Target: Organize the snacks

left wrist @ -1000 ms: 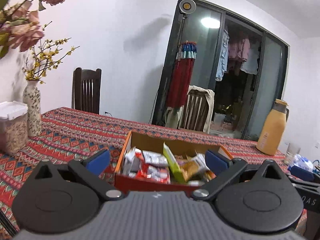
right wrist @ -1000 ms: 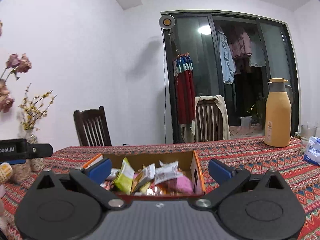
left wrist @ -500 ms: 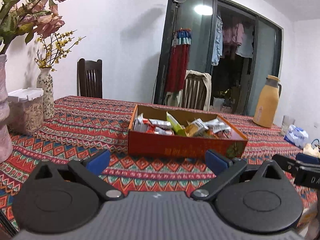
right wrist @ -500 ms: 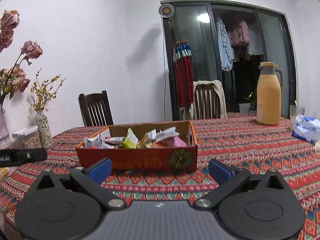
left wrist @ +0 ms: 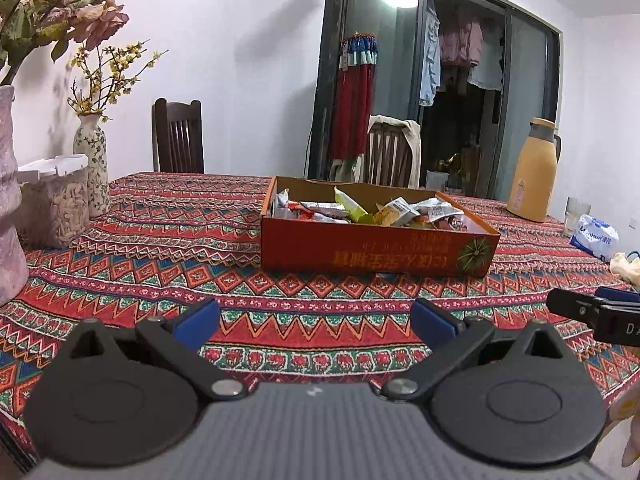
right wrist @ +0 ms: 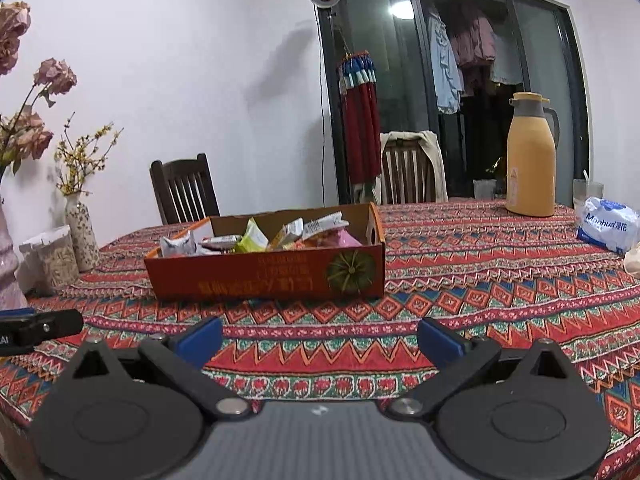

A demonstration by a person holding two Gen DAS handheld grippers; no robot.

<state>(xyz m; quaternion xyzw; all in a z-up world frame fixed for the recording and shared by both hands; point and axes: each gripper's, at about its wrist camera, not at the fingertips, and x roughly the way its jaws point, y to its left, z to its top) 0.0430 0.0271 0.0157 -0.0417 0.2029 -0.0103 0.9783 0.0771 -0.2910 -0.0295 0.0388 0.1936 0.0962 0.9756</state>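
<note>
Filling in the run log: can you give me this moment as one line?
left gripper: open, empty | right gripper: open, empty | snack box: on tablecloth, full of packets, untouched

1. We read this as a home dining room: a table under a red patterned tablecloth (left wrist: 160,240), with dark wooden chairs (left wrist: 178,136) at its far side.
2. We see a second chair (right wrist: 412,172) with a beige garment draped over it.
3. We note glass sliding doors (right wrist: 500,92) to a balcony where laundry (right wrist: 448,64) hangs.
4. We see household decor: vases of dried flowers (left wrist: 92,168), plus a lidded clear container of dry food (left wrist: 56,200).
5. We see a yellow thermos jug (right wrist: 530,156), drinking glasses and a tissue pack (right wrist: 608,228) on the table.
6. We also see a cardboard box of wrapped snacks (left wrist: 376,240) there.
</note>
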